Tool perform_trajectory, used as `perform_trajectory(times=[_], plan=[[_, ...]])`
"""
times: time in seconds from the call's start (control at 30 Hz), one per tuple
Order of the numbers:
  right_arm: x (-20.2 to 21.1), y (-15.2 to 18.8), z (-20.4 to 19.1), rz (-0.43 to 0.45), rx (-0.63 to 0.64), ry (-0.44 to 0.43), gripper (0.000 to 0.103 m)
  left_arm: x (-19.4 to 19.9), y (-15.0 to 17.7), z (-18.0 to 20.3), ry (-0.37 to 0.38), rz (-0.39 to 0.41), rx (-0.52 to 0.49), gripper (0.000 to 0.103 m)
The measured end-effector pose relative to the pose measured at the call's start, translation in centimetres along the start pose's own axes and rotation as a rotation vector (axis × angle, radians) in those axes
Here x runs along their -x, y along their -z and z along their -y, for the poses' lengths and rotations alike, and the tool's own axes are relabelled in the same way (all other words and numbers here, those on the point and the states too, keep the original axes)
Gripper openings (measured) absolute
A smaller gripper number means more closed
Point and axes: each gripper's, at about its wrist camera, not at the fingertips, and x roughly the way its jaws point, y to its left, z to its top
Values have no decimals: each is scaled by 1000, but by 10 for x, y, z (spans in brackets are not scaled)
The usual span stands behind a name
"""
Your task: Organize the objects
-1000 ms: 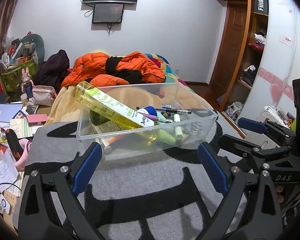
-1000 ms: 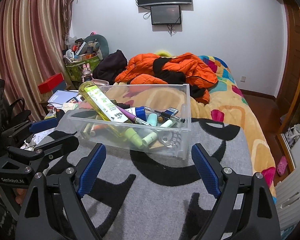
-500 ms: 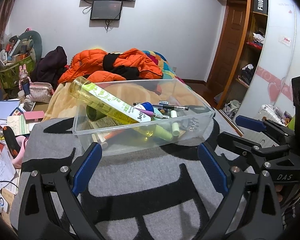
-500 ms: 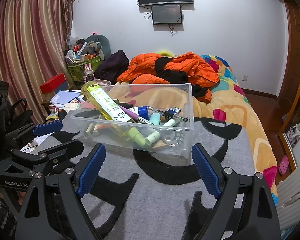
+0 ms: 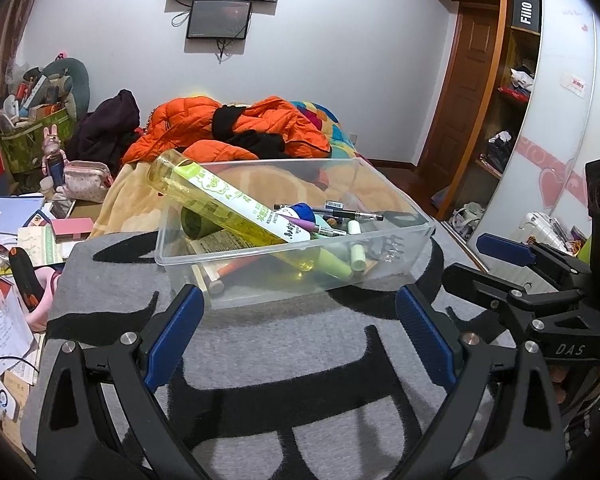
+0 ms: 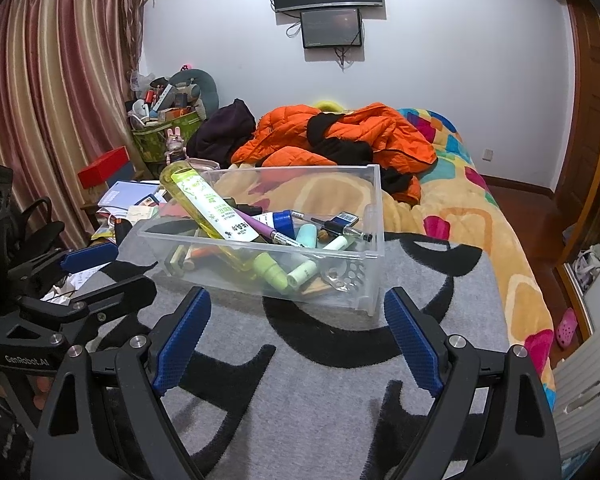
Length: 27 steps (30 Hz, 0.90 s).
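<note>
A clear plastic bin (image 5: 260, 296) (image 6: 374, 208) stands on a grey blanket with black marks (image 5: 300, 380) (image 6: 320, 392). A tall yellow bottle (image 5: 224, 208) (image 6: 208, 208) leans out over the bin's left rim. Pens, pale green tubes and a blue-capped item lie in a heap inside. My left gripper (image 5: 296, 324) is open and empty, just short of the bin's near wall. The right gripper (image 6: 296, 320) is open and empty too, a little short of the near wall. Each gripper shows at the edge of the other's view.
An orange jacket (image 6: 340, 136) and dark clothes lie on the bed beyond the bin. Books, papers and a red box (image 6: 104, 166) crowd the low surface to the left. A wardrobe with a sliding door (image 5: 552, 120) stands on the right.
The left view has tilted slightly, so the bin sits a bit lower and closer in it. Both grippers stay open and nothing in the bin has moved.
</note>
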Motion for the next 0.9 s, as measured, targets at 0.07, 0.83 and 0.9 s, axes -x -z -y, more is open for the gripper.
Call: perform_trajectory(times=[0.07, 0.83, 0.9], plan=[[0, 0, 1, 0, -2, 1, 87, 0, 0, 0, -1, -3, 0, 98], [0, 2, 4, -2, -13, -4, 87, 1, -1, -2, -1, -7, 5, 98], [0, 2, 3, -1, -12, -3, 87, 1, 0, -3, 0, -7, 9, 98]])
